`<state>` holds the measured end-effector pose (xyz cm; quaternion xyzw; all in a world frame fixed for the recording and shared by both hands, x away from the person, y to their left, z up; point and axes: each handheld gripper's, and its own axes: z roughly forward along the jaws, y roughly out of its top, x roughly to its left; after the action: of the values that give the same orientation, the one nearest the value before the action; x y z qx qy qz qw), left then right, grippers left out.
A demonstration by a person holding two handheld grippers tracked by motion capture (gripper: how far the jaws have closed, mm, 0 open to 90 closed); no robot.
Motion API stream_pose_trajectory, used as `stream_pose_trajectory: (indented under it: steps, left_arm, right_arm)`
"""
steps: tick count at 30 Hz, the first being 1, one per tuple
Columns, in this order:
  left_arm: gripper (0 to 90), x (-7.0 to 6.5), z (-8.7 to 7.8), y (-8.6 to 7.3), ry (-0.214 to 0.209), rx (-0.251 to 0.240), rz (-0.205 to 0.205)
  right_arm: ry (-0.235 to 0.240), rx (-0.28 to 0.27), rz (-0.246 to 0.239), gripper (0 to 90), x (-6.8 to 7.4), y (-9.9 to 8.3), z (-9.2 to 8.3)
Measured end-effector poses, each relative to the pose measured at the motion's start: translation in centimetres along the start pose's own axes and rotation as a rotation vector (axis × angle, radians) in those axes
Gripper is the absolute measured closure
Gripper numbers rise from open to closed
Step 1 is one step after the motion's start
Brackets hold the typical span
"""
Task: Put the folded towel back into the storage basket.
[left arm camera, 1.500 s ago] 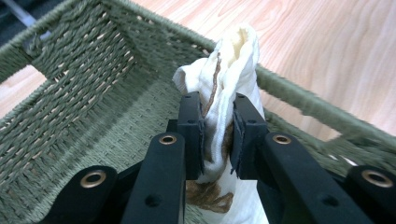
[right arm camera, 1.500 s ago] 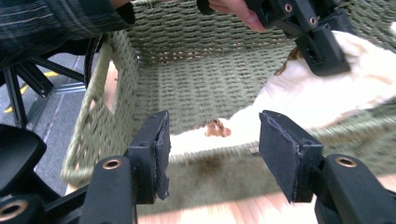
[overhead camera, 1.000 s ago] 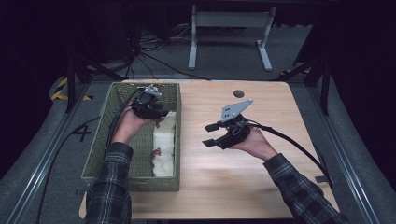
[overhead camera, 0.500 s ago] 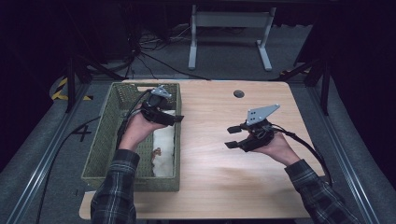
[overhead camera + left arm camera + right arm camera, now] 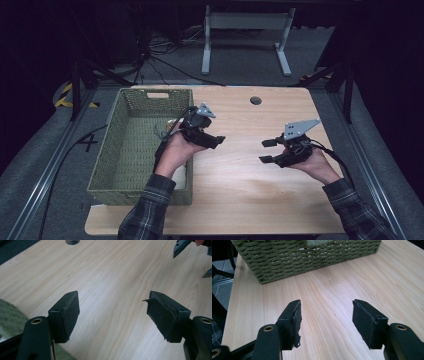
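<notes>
A green woven basket (image 5: 112,150) stands on the left part of the wooden table (image 5: 240,200). A bit of something white (image 5: 181,174) shows inside it beside the person's left forearm. My left gripper (image 5: 218,140) is over the table just right of the basket's rim, pointing right. Its jaws have just been opening and stand apart over bare wood (image 5: 112,302), with nothing between them. My right gripper (image 5: 265,151) hovers over the right half of the table, pointing left, open and empty (image 5: 325,312). The basket wall (image 5: 312,260) lies ahead of it.
A round cable hole (image 5: 255,100) sits near the table's far edge. Behind the table stands a grey metal frame (image 5: 245,30) on the floor, with cables. The right gripper's tips (image 5: 180,246) show at the top right of the left gripper view.
The left hand has come out of the basket and moved right over the table, its jaws opening. The right hand has drawn away to the right and a little nearer the person.
</notes>
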<state>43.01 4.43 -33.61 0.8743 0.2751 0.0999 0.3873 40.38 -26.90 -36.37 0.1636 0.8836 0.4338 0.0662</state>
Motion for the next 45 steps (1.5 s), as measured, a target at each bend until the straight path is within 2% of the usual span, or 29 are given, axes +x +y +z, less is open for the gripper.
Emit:
stream_pose_trajectory:
  steps: [3,8,15,21,22,25,33,35,38,41,45]
  left_arm:
    - [26.9,-1.4,0.8,0.1,0.021,0.009,0.012]
    - [26.9,-4.2,2.3,0.3,0.004,0.012,0.026]
    - [27.2,-6.6,4.9,-0.6,-0.007,0.039,0.034]
    - [27.3,-7.6,7.3,-2.3,-0.048,0.05,0.024]
    - [27.3,-7.6,7.3,-2.3,-0.048,0.05,0.024]
    - [27.1,-8.4,8.5,-3.4,-0.068,0.06,0.03]
    - [26.8,-9.3,10.4,-5.1,-0.08,0.06,0.033]
    - [25.9,-9.4,10.7,-5.3,-0.077,0.071,0.045]
    - [24.4,-9.7,11.2,-5.8,-0.081,0.072,0.035]
    - [21.2,-10.0,11.7,-6.2,-0.068,0.101,0.059]
    - [16.3,-10.2,12.4,-6.4,-0.054,0.118,0.087]
  right_arm:
    - [-0.009,0.006,0.007,40.8,0.1,-0.9,-0.3]
    - [-0.015,0.013,0.025,40.5,0.1,-2.3,-0.5]
    - [-0.025,0.014,0.051,40.2,0.1,-4.4,-0.7]
    - [-0.046,0.035,0.069,38.3,0.3,-6.1,-0.8]
    - [-0.046,0.035,0.069,38.3,0.3,-6.1,-0.8]
    - [-0.057,0.064,0.087,37.4,0.4,-7.7,-0.6]
    - [-0.079,0.099,0.107,35.5,0.8,-9.7,-0.2]
    - [-0.091,0.106,0.108,34.2,0.9,-10.2,-0.1]
    - [-0.114,0.116,0.119,31.3,1.1,-11.0,0.0]
    - [-0.152,0.14,0.113,27.6,1.3,-11.5,0.1]
    - [-0.189,0.135,0.091,24.8,1.7,-12.3,0.4]
